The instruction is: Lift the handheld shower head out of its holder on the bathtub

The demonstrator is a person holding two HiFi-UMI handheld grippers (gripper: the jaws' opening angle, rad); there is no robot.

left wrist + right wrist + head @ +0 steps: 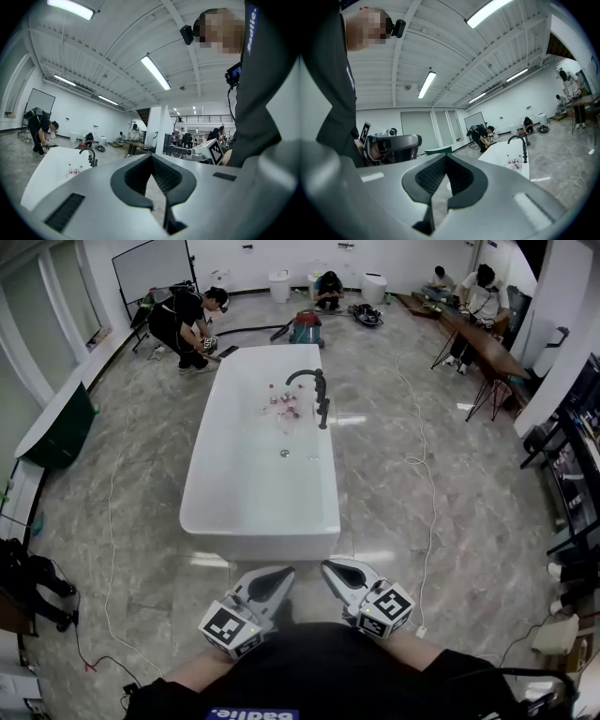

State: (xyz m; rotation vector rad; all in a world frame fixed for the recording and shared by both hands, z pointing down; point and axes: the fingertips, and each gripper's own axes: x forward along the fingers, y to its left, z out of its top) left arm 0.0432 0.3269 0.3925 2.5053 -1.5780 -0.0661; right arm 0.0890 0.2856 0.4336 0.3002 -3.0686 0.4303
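A white freestanding bathtub (211, 502) stands in the middle of the marble floor. On its far right rim is a black faucet with the handheld shower head (322, 399) in its holder; this fixture is small and far off in the left gripper view (89, 155) and in the right gripper view (521, 144). My left gripper (273, 577) and right gripper (338, 570) are held close to my body, short of the tub's near end. Both are shut with nothing between their jaws, as the left gripper (151, 157) and right gripper (445, 157) show in their own views.
Several small bottles (284, 409) sit inside the tub by the faucet. A cable (427, 474) trails over the floor to the right. A red vacuum (305, 329) and crouching people (187, 324) are beyond the tub. Tables and racks (572, 465) line the right side.
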